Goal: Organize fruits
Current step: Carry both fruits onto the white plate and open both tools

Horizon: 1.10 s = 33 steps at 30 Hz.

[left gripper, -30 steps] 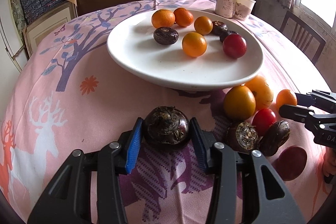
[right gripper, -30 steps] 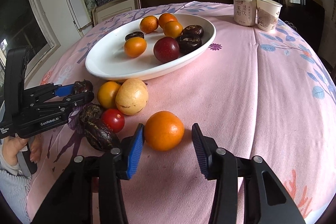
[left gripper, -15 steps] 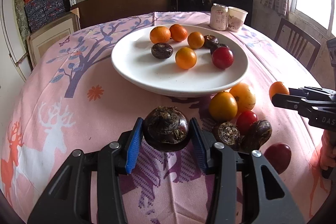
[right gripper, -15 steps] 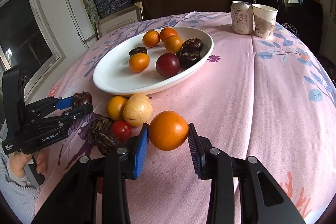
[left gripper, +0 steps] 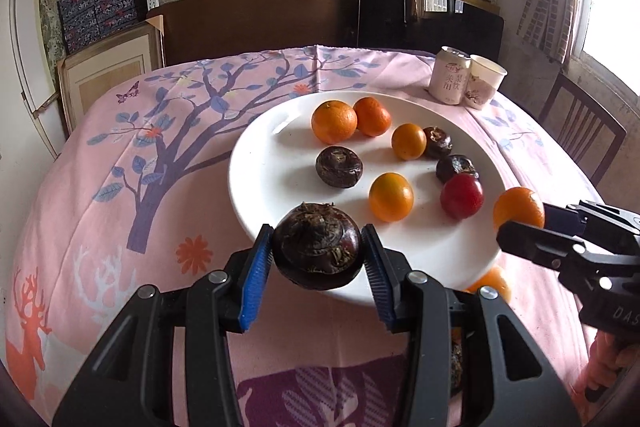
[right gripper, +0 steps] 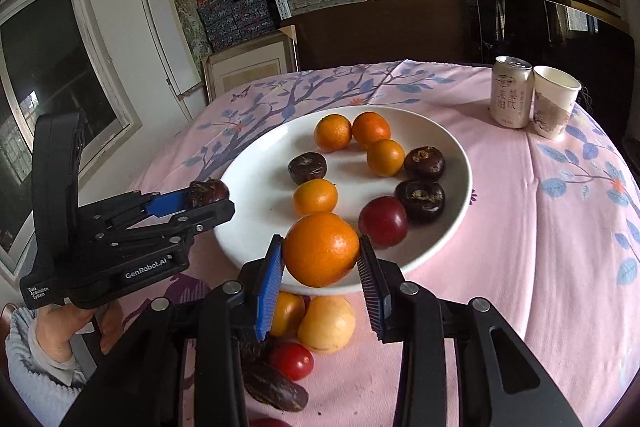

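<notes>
My left gripper (left gripper: 318, 259) is shut on a dark brown water chestnut (left gripper: 318, 251) and holds it in the air over the near rim of the white plate (left gripper: 264, 155). My right gripper (right gripper: 322, 261) is shut on an orange (right gripper: 321, 249), raised over the plate's near edge (right gripper: 240, 243). The plate holds several oranges, dark chestnuts and a red fruit (right gripper: 383, 221). Each gripper shows in the other's view: the right (left gripper: 524, 227) and the left (right gripper: 208, 197).
Loose fruit lies on the pink cloth below the right gripper: a yellow fruit (right gripper: 326, 325), a small orange (right gripper: 286, 313), a red tomato (right gripper: 292, 361) and a dark chestnut (right gripper: 276, 391). A drink can (right gripper: 512, 93) and a paper cup (right gripper: 554, 103) stand behind the plate.
The right gripper closed on the orange and lifted it. Both grippers rose and moved forward to the plate's near rim with their fruit.
</notes>
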Motion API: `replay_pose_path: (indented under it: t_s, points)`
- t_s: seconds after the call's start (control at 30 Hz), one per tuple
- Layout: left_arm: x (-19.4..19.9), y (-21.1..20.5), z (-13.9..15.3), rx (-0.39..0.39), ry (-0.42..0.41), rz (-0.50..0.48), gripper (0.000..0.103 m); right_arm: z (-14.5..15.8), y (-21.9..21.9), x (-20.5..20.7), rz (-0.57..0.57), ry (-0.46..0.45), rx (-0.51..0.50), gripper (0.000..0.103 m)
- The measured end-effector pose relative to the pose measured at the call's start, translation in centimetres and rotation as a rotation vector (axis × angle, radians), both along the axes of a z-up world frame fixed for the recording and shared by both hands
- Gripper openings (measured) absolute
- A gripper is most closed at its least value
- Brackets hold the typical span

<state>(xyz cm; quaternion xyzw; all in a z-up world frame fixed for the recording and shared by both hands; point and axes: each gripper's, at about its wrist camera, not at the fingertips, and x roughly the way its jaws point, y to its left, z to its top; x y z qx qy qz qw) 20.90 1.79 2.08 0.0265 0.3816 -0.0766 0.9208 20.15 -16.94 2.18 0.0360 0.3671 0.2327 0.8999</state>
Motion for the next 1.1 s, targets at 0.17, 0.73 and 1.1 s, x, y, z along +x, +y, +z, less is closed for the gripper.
replay_pose_path:
  t_s: [0.17,0.73,1.1]
  points:
    - [2.0,-0.5,-0.3,0.008,0.0,-0.008,0.044,-0.8,1.5,1.1,0.017,0.006,-0.036,0.037]
    - [1.7,-1.6,-0.2,0.088,-0.092,0.027,0.086,-1.6,0.4,1.0,-0.027,0.001,-0.029,0.057]
    - [-0.9,-2.0,0.7,0.157,-0.155,0.031,0.09,-0.8,-0.3,-0.8,-0.036,-0.047,-0.022,0.063]
